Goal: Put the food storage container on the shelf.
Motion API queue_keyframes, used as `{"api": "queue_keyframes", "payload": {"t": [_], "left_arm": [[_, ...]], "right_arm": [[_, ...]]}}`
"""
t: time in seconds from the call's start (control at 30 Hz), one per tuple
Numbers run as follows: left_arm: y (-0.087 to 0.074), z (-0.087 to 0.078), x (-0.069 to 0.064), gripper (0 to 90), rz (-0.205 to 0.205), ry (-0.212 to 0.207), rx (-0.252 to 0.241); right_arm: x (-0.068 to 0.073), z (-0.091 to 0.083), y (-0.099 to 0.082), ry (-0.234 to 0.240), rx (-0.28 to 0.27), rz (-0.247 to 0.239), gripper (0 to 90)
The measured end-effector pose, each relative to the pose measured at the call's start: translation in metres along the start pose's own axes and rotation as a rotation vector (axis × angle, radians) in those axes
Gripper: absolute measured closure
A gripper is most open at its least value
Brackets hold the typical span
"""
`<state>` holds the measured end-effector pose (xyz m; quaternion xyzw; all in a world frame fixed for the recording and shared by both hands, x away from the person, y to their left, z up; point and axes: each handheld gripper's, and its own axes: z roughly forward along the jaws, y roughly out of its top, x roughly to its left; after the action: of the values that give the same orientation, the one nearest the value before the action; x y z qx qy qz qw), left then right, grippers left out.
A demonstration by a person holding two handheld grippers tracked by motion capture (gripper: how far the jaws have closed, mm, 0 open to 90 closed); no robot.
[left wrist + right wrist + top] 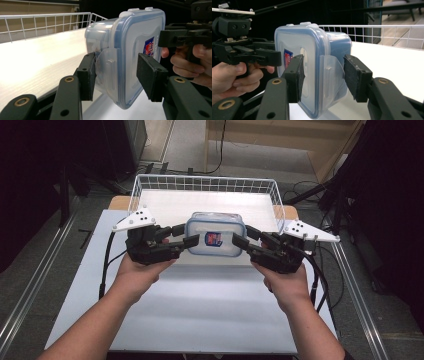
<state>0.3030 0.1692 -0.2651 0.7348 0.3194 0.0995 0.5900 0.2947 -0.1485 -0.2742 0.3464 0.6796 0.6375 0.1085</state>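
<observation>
A clear rectangular plastic food container with a blue-rimmed snap lid point(216, 234) hangs between two black grippers, above the near edge of a white wire basket point(150, 182) on a white table point(200, 305). The left gripper point(187, 236) clamps the container's left end; its jaws grip the side latch flap and lid face. The right gripper point(242, 238) clamps the opposite end, one jaw on the lid, the other seemingly just off the latch flap. A red-and-blue sticker point(213, 238) marks the lid.
</observation>
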Motion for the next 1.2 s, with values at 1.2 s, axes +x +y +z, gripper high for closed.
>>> {"api": "queue_keyframes", "payload": {"t": [1.2], "left_arm": [[0.028,0.040,0.060,52.5,-0.250,-0.018,0.071]], "right_arm": [[-0.066,0.046,0.023,0.027,0.097,0.242,53.7]]}}
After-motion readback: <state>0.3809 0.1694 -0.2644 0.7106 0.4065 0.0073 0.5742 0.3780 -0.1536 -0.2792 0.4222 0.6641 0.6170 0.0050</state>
